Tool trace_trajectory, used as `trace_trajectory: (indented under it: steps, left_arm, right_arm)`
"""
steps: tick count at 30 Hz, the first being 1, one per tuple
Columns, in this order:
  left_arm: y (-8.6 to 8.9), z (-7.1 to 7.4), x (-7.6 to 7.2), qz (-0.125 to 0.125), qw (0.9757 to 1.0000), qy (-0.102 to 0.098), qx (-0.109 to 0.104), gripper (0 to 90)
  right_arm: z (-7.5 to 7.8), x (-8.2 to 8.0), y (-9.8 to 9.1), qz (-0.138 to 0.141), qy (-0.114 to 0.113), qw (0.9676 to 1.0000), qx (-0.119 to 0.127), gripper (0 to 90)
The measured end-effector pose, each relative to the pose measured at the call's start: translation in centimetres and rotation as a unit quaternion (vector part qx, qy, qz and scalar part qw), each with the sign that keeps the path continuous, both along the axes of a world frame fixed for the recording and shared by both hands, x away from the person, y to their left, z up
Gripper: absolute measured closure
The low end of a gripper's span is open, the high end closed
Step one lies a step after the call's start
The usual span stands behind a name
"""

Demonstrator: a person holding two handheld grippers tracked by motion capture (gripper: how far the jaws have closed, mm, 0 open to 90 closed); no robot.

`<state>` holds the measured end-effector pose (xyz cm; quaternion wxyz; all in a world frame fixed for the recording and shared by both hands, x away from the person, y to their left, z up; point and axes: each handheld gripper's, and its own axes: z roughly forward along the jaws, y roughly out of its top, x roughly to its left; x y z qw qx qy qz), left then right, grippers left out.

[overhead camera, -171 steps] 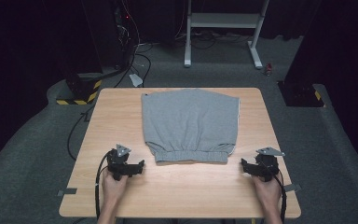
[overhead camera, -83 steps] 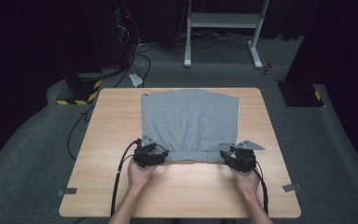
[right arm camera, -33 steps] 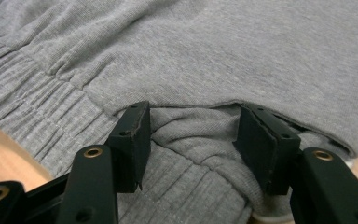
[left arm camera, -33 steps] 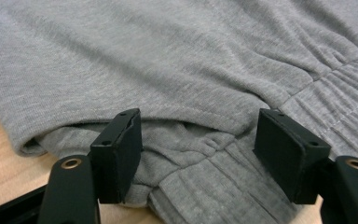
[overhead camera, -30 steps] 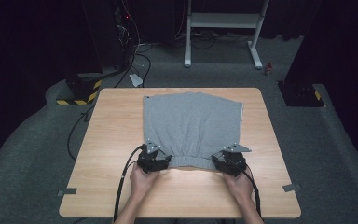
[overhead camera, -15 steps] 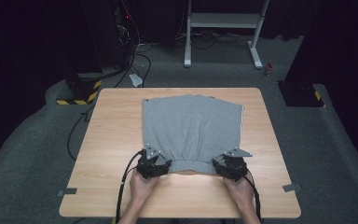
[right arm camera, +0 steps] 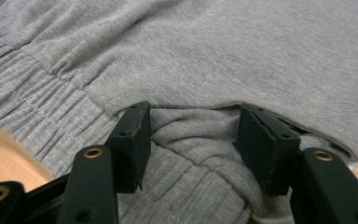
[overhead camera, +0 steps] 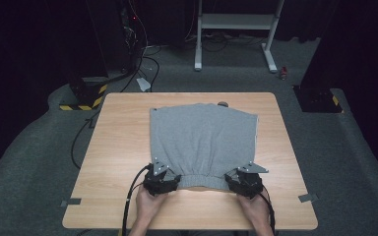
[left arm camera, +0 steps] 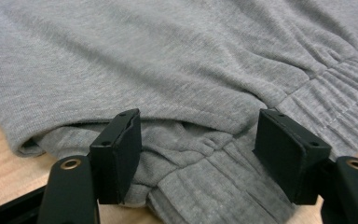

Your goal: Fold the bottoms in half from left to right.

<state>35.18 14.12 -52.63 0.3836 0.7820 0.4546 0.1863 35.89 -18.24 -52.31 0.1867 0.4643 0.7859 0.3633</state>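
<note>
A folded grey garment (overhead camera: 202,142) lies flat on the wooden table (overhead camera: 118,147), its ribbed band (overhead camera: 202,181) toward the near edge. My left gripper (overhead camera: 170,177) sits at the band's near left corner and my right gripper (overhead camera: 238,178) at its near right corner, each held in a hand. In the left gripper view the jaws (left arm camera: 198,135) stand wide with bunched ribbed cloth (left arm camera: 223,186) pressed between them, the upper layer lying over their tips. The right gripper (right arm camera: 193,126) likewise holds a wrinkled bunch of the lower layer (right arm camera: 200,140).
A small dark round thing (overhead camera: 222,103) sits at the table's far edge behind the garment. Grey tape strips (overhead camera: 71,201) (overhead camera: 307,197) mark the near corners. Beyond the table stand a white frame (overhead camera: 236,24) and a black stand with a striped base (overhead camera: 81,101), with cables on the floor.
Both grippers have drawn back toward the near edge, and the garment has slid with them, its far edge now lying farther from the table's far edge.
</note>
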Motion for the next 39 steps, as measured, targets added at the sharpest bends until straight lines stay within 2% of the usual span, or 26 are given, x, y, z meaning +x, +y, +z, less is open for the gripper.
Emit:
trace_trajectory:
  steps: [11, 21, 26, 32, 39]
  left_arm:
    - [0.3, 0.0, -1.4, -0.012, 0.9999, 0.005, -0.01, 31.5]
    - [0.2, 0.0, -3.1, -0.01, 0.9999, 0.002, -0.005, 31.4]
    - [0.2, 0.0, -4.2, -0.006, 1.0, 0.001, -0.003, 31.7]
    - [0.3, -0.1, -5.5, -0.013, 0.9999, 0.001, -0.003, 32.2]
    - [0.4, 0.0, -6.0, -0.019, 0.9998, 0.003, -0.005, 32.6]
  right_arm:
    - [0.0, -1.3, -0.2, 0.002, 0.001, 1.0, 0.002, 44.5]
    - [0.0, -2.8, -0.3, 0.012, 0.002, 0.9999, 0.007, 44.9]
    - [0.0, -3.7, -0.2, 0.02, -0.002, 0.9998, 0.0, 45.5]
    - [0.0, -4.6, -0.2, 0.021, -0.002, 0.9998, 0.0, 45.6]
    - [0.0, -5.2, -0.2, 0.018, 0.002, 0.9998, -0.003, 45.8]
